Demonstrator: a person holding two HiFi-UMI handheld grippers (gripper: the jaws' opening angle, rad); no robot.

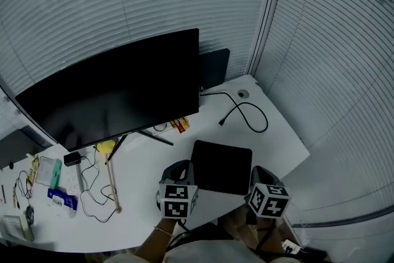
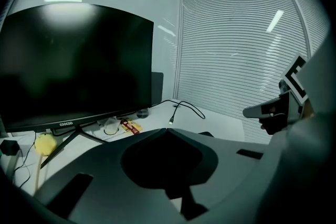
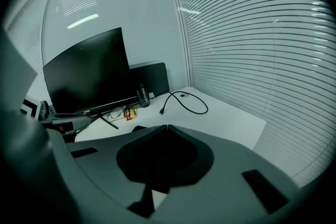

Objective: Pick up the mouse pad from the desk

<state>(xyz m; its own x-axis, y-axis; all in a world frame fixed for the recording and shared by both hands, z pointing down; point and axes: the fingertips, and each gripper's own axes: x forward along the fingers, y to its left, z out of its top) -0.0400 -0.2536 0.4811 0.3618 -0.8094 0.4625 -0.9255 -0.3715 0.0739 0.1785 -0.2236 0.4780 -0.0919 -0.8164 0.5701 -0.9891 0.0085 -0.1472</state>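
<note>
- The mouse pad (image 1: 221, 166) was seen lying flat on the tabletop (image 1: 280, 141), near its front edge, at about 5 o'clock from the monitor (image 1: 117, 92).
- The left gripper (image 2: 167, 129) was held at the pad's 8 o'clock and the right gripper (image 3: 167, 126) at its 4 o'clock. Both pairs of jaws were pressed together, tip to tip, with nothing pinched between them.
- With the jaws brought down in that state, no grip could be taken. The pad would probably only be pushed along the tabletop.
- The pad was judged thin and limp, so a jaw might not be got under its edge. A scrape along the tabletop, or a fold in the pad, could follow.
- A push toward 12 o'clock could drive the pad into the loose cable (image 1: 246, 113). A push toward 10 o'clock could send it against the monitor's stand.
- If both grippers were closed in on the pad at once, their bodies could be knocked together over it.
</note>
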